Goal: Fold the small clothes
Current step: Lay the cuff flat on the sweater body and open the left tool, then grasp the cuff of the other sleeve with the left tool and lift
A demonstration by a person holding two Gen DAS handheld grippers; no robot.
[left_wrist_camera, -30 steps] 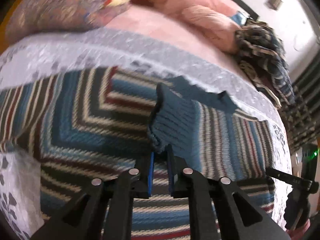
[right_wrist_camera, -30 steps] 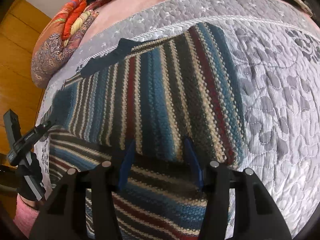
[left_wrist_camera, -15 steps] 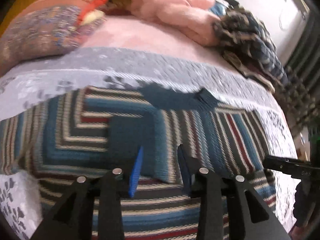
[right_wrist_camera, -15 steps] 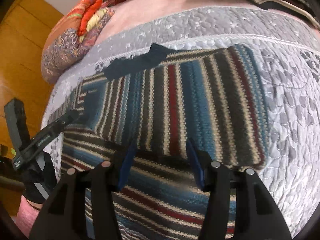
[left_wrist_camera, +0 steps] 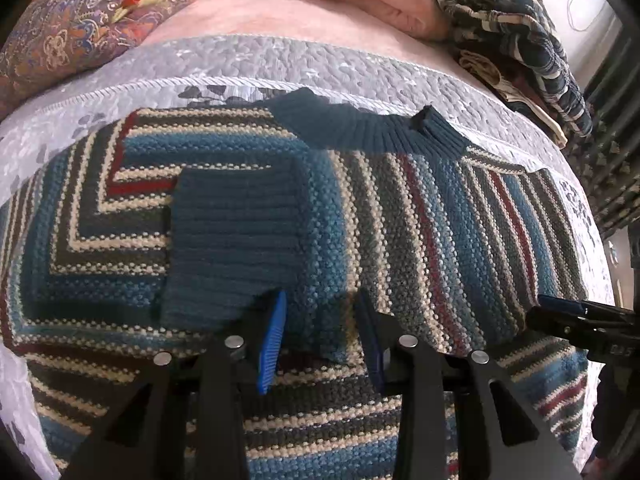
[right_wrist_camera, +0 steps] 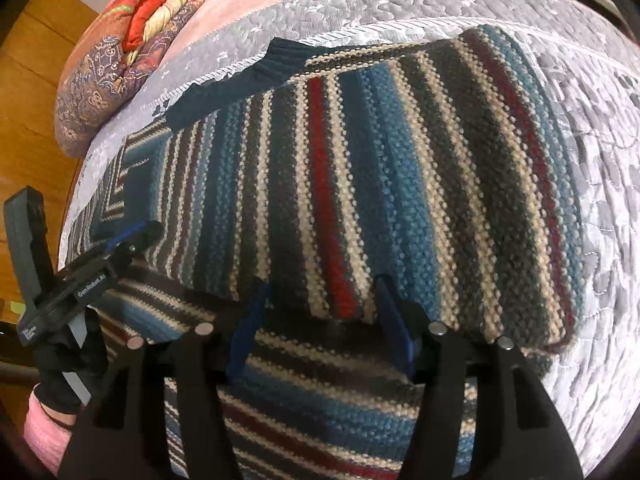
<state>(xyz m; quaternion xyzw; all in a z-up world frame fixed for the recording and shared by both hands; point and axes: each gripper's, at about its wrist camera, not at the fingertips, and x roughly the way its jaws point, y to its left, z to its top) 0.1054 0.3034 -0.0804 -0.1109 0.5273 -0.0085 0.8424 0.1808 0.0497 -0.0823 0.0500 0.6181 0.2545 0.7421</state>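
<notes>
Striped knit sweater (left_wrist_camera: 400,240) is laid flat on the quilted bedspread (left_wrist_camera: 240,60), sleeves folded in, teal cuff (left_wrist_camera: 236,240) near the collar (left_wrist_camera: 360,128). Left gripper (left_wrist_camera: 320,340) and right gripper (right_wrist_camera: 320,320) are held over the sweater's near fold, jaws spread, nothing pinched. Fabric is judged thick, soft, floppy, fairly heavy; the doubled fold edge is best gripped.

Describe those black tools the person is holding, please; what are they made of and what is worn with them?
Each gripper, left and right, is angular black plastic with round silver bolts and two fingers lined with ribbed blue pads. The left one's side carries white lettering. The hand holding it wears a black glove over a pink sleeve.
</notes>
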